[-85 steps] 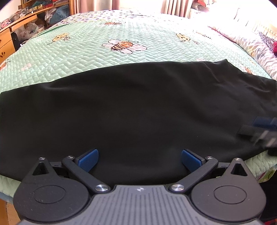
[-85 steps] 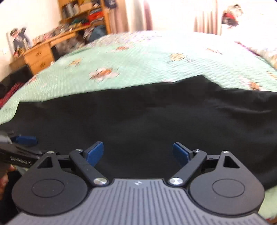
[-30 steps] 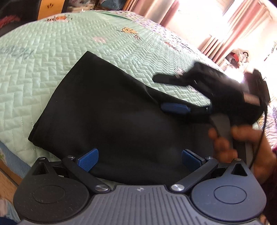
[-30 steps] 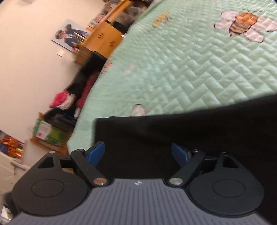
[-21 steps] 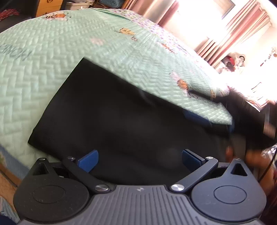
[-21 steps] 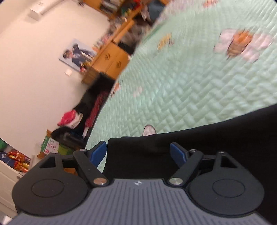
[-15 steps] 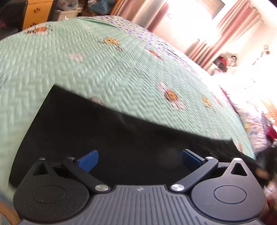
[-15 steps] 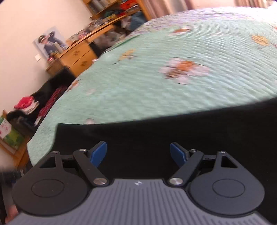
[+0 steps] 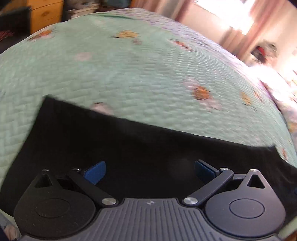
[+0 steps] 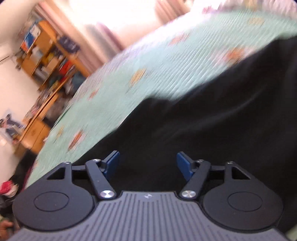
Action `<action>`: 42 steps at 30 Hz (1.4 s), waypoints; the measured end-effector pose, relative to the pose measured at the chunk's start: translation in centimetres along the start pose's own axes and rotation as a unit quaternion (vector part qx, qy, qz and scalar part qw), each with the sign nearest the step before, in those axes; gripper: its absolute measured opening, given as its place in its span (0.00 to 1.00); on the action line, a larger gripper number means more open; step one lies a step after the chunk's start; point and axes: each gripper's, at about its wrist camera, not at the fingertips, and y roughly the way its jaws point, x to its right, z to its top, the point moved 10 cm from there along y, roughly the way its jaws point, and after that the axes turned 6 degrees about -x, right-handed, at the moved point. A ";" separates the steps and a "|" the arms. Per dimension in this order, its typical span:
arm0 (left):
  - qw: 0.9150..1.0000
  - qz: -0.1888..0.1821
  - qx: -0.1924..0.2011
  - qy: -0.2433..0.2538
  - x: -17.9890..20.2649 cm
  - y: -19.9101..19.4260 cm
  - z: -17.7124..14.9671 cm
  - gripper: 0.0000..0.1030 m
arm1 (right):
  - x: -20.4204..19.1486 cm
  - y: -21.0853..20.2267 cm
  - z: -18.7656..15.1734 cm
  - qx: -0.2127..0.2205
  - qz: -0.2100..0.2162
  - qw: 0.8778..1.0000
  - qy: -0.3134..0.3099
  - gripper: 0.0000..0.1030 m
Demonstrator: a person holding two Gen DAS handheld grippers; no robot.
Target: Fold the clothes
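Black garment (image 9: pixel 152 148) lies spread flat on the mint-green quilted bedspread (image 9: pixel 130 74), along the near edge of the bed; the far hem runs as a long, nearly straight line across the left wrist view, with a squared corner at the left. No fold line or doubled layer is readable in the dark cloth, so I cannot tell how many folds it already carries. The kind of garment is also unclear, just a wide black panel.

Left gripper (image 9: pixel 149 169) hangs over the cloth near its left end, jaws spread wide, blue pads (image 9: pixel 94 171) well apart, nothing between them. Right gripper (image 10: pixel 146 163) is tilted hard, also over black fabric, jaws wide open and empty. Both views are motion-blurred, so contact with the cloth is not certain.

Judgement: open tongs low over the near side fit lining up to pinch an edge or corners, since a flat panel needs two grab points to carry over evenly. They would equally fit having just let go of a laid-down layer. The flat spread keeps edges easy to find. Wooden shelves (image 10: pixel 46 55) and a dresser (image 9: pixel 44 14) sit beyond the bed.
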 end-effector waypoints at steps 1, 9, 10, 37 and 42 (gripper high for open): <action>0.999 -0.017 -0.005 0.027 2.9 0.1 -0.1 0.99 | 1.2 -1.4 0.8 0.021 -0.025 0.999 -0.018 0.68; 0.956 -0.175 -0.110 0.207 29.7 5.4 -4.4 0.99 | 10.1 -2.0 -3.8 0.012 -0.123 0.990 -0.074 0.36; 0.949 -0.187 -0.123 0.223 32.8 6.4 -5.1 0.99 | 10.1 -2.1 -4.5 0.028 -0.120 0.988 -0.091 0.36; 0.931 -0.224 -0.234 0.169 54.7 23.2 -8.0 0.99 | 11.1 -9.0 -0.6 0.121 -0.103 0.979 -0.127 0.40; 0.931 -0.210 -0.229 0.192 54.9 23.0 -8.3 0.99 | 15.5 -8.3 0.3 0.095 -0.145 0.984 -0.045 0.46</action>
